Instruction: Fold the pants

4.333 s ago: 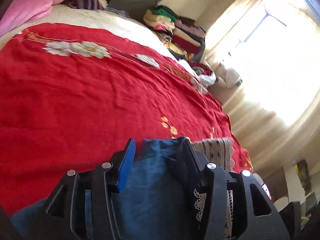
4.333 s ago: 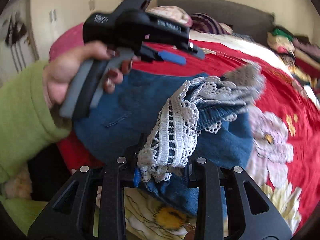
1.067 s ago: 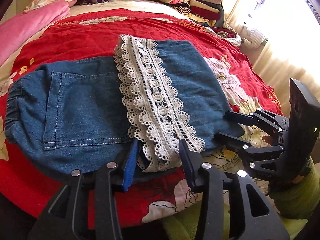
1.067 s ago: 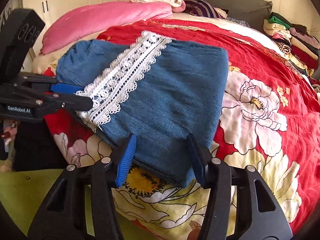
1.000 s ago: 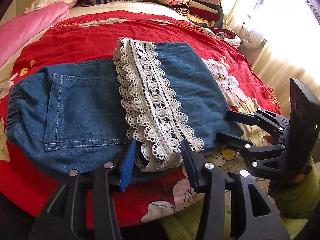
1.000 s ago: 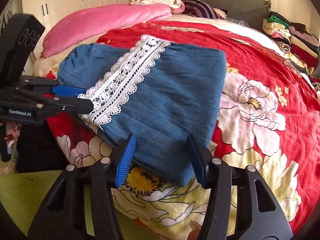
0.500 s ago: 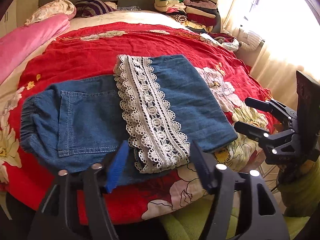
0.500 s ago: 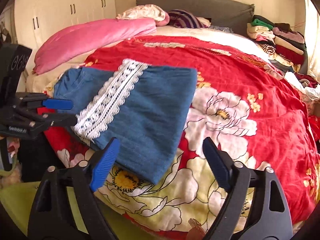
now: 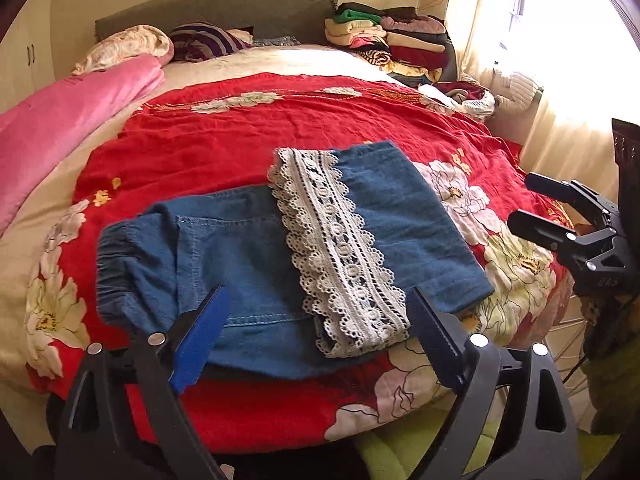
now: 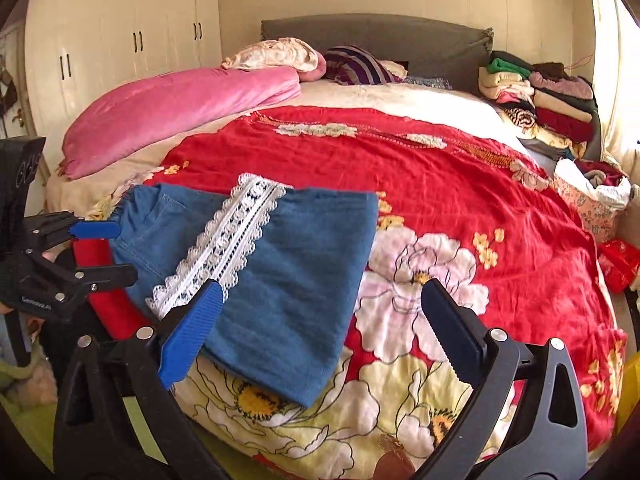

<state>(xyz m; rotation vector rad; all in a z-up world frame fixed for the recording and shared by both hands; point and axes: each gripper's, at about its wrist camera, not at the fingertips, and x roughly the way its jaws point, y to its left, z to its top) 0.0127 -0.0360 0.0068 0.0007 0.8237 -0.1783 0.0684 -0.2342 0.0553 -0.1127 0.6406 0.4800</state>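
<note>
1. The left wrist view shows a bright window with pale curtains (image 9: 560,92) on the right side. The right wrist view does not show the window itself.
2. The right wrist view shows a white wardrobe (image 10: 120,48) with doors and dark handles. The left wrist view shows only a thin bit of it.
3. Both views show one pair of blue pants (image 9: 280,248) with a white lace edge (image 9: 340,256). The pants lie folded on the red flower blanket (image 9: 224,148), near the front edge of the bed.
4. There are two tools. The left tool (image 9: 316,336) is opening wide and holds nothing. The right tool (image 10: 320,328) is opening wide too, and it holds nothing. Both are apart from the pants.
5. There is one pink quilt (image 10: 172,104), one striped pillow (image 10: 360,66), and one big pile of folded clothes (image 10: 536,100).
</note>
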